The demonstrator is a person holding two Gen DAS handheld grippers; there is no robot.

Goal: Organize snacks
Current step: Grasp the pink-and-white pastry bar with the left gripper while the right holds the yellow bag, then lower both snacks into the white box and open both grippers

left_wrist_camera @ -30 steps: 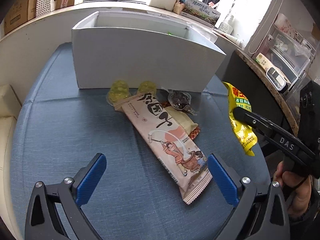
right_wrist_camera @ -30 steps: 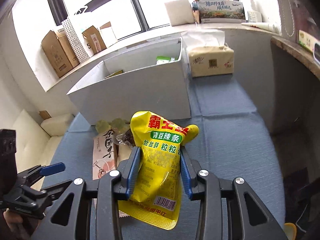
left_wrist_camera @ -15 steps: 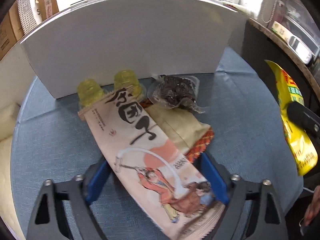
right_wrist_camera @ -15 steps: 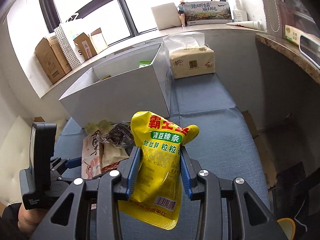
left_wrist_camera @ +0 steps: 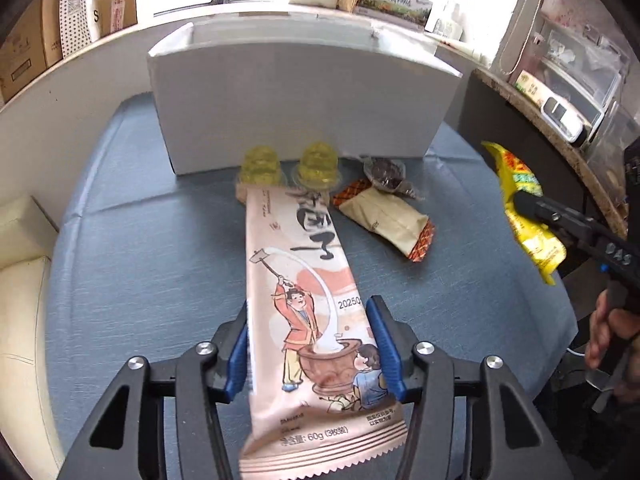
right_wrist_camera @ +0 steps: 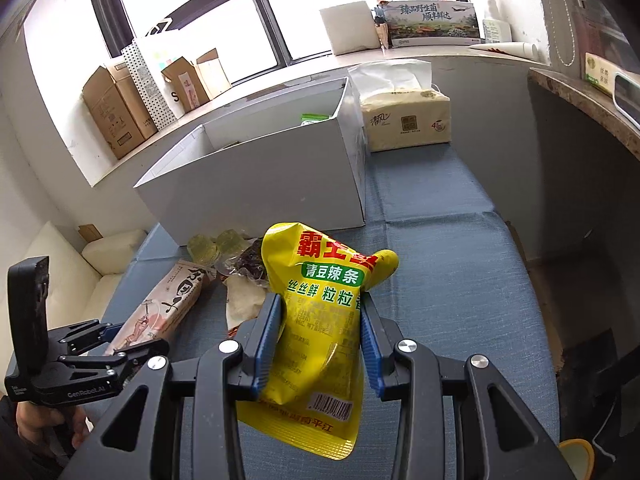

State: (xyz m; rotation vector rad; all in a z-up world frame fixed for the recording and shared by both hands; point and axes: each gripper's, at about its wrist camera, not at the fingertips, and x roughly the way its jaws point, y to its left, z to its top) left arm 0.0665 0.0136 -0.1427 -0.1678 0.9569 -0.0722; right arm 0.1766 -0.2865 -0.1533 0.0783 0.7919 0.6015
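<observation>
My left gripper (left_wrist_camera: 308,344) is shut on a long pink snack packet (left_wrist_camera: 308,288) with a cartoon print and holds it above the blue cloth; it also shows in the right wrist view (right_wrist_camera: 160,308). My right gripper (right_wrist_camera: 320,344) is shut on a yellow snack pouch (right_wrist_camera: 320,320), which also shows at the right of the left wrist view (left_wrist_camera: 524,208). A white open box (left_wrist_camera: 296,100) stands behind the snacks; it also shows in the right wrist view (right_wrist_camera: 256,176). Two yellow jelly cups (left_wrist_camera: 290,166), a dark wrapped snack (left_wrist_camera: 386,172) and a beige packet (left_wrist_camera: 388,220) lie in front of it.
The blue cloth surface (left_wrist_camera: 140,260) carries everything. A tissue pack (right_wrist_camera: 404,120) stands right of the box. Cardboard boxes (right_wrist_camera: 116,112) line the window sill. A dark counter (right_wrist_camera: 580,92) runs along the right. A cream cushion (left_wrist_camera: 20,300) lies at the left.
My left gripper has closed on the pink packet and lifted it, pulling back from the box. The packet now points straight ahead. My right gripper still holds the yellow pouch.
</observation>
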